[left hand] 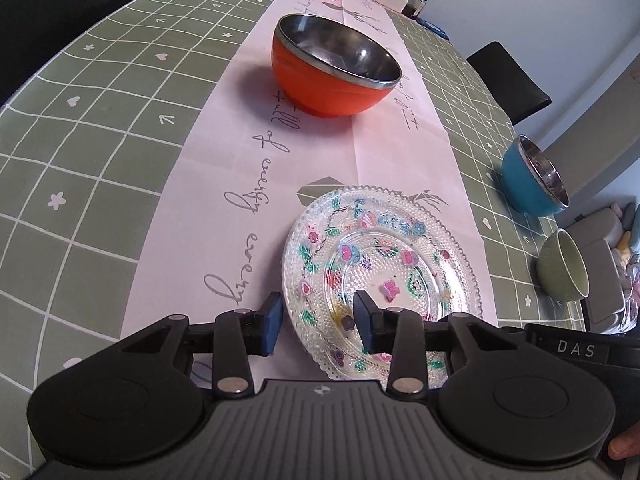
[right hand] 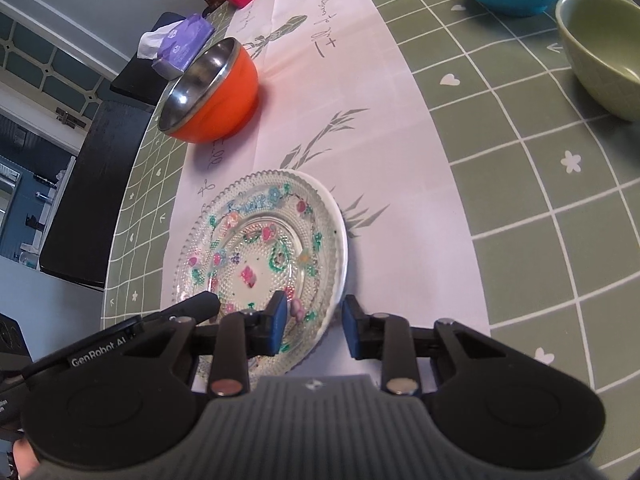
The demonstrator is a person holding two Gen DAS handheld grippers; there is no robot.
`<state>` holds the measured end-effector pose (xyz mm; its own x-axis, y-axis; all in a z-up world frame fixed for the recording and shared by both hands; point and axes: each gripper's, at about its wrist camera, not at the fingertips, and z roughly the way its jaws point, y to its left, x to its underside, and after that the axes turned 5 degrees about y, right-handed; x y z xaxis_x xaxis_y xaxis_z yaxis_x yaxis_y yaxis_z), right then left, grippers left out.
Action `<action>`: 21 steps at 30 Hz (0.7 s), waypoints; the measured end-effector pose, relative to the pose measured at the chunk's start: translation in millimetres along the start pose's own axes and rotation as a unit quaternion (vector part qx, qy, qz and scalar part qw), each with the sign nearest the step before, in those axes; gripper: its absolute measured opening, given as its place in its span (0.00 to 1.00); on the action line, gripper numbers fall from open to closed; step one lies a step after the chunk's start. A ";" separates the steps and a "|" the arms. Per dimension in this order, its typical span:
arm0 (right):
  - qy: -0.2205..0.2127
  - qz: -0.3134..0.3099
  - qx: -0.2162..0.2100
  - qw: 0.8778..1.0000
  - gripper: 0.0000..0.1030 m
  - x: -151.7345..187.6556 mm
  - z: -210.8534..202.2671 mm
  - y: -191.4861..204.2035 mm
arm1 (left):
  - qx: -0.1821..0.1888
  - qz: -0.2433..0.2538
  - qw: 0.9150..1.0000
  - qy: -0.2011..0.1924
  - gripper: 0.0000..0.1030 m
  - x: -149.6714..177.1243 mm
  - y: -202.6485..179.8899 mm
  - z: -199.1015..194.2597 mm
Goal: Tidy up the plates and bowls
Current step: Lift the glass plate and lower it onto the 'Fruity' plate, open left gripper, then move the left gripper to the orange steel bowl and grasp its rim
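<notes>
Left wrist view: the left gripper [left hand: 318, 322] points steeply down at the near-left rim of the glass plate [left hand: 380, 264], its blue pads parted a moderate way. One pad sits just outside the rim over the runner, the other over the plate's inner face, so the rim lies between them; whether either pad presses on the glass cannot be told. The plate is round, with no long axis, and lies flat and face up on the white runner [left hand: 320, 148] that runs down the middle of the green checked tablecloth [left hand: 100, 120]. Painted flowers ring its beaded surface. A fingertip shows at the lower right corner behind the gripper body.

In the right wrist view the right gripper [right hand: 314, 326] also tilts downward and straddles the plate's near-right rim, one pad over the glass and one just beyond the edge. Its jaws stand somewhat narrower, and again no firm contact is visible. The other gripper's black tip shows at the plate's near-left edge.

Further up the runner, well apart from the plate, stands the orange bowl [left hand: 332, 72], upright, with a steel lining. Off the runner on the cloth to the right are the blue bowl [left hand: 528, 184] and, nearer, the green bowl [left hand: 560, 266], both upright and close together.
</notes>
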<state>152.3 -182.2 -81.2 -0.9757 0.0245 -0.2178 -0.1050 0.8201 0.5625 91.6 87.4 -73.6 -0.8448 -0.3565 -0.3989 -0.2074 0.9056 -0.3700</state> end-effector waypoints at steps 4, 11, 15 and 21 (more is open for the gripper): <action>0.001 -0.006 0.002 1.000 0.29 0.5 -1.0 -0.1 | -0.002 0.000 1.000 -0.004 0.41 -0.2 0.7 -0.2; -0.024 -0.052 0.035 0.998 0.47 3.0 -9.6 12.5 | -0.011 -0.004 0.999 -0.049 0.52 -0.3 -0.2 -14.8; -0.055 -0.083 0.050 0.994 0.56 3.0 -17.7 20.9 | -0.028 0.018 0.995 -0.096 0.56 -3.7 -5.7 -26.6; -0.086 -0.126 0.071 0.986 0.58 -0.3 -21.9 38.2 | -0.035 0.034 0.991 -0.128 0.57 -18.5 -12.0 -31.7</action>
<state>144.3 -163.4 -42.2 -0.8741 -0.1039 -0.4744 -0.3002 0.8835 0.3595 94.1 90.4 -35.2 -0.7078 -0.3322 -0.6234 -0.1953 0.9401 -0.2793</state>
